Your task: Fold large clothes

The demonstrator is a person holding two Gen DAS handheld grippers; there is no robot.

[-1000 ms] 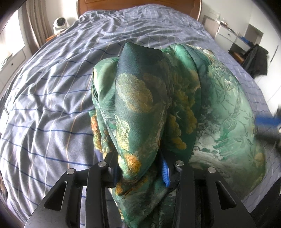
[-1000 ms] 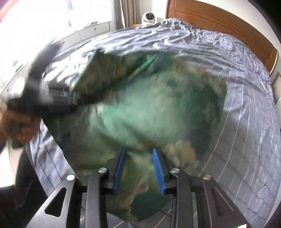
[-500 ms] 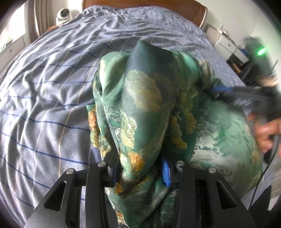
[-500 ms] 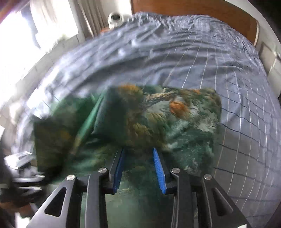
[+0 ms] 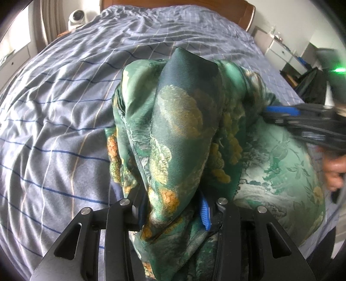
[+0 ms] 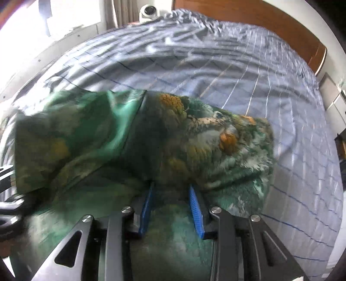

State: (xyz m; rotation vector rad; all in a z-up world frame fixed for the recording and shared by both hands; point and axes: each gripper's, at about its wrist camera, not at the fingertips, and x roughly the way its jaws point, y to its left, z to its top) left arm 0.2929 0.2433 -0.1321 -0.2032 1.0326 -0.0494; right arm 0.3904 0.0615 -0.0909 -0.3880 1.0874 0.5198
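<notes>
A green silky garment [image 5: 186, 121] printed with gold and orange flowers lies on the bed, part flat and part bunched up. My left gripper [image 5: 173, 207] is shut on a thick gathered bunch that rises between its blue pads. My right gripper [image 5: 279, 111] comes in from the right, held by a hand [image 5: 334, 173], with its blue tip against the garment's side. In the right wrist view the right gripper [image 6: 170, 194] has its fingertips tucked under a folded layer of the garment [image 6: 173, 134], with green cloth filling the gap between the pads.
The blue-grey striped bedsheet [image 5: 64, 108] spreads far around the garment, ending at a wooden headboard [image 6: 259, 19]. A white round device [image 5: 76, 17] stands at the back left. White drawers [image 5: 279, 47] and dark clothing [image 5: 311, 84] are beyond the bed's right side.
The right gripper swung in from the right edge to the garment's side, bringing cloth with it; a layer now lies folded across. The left gripper kept its hold and place.
</notes>
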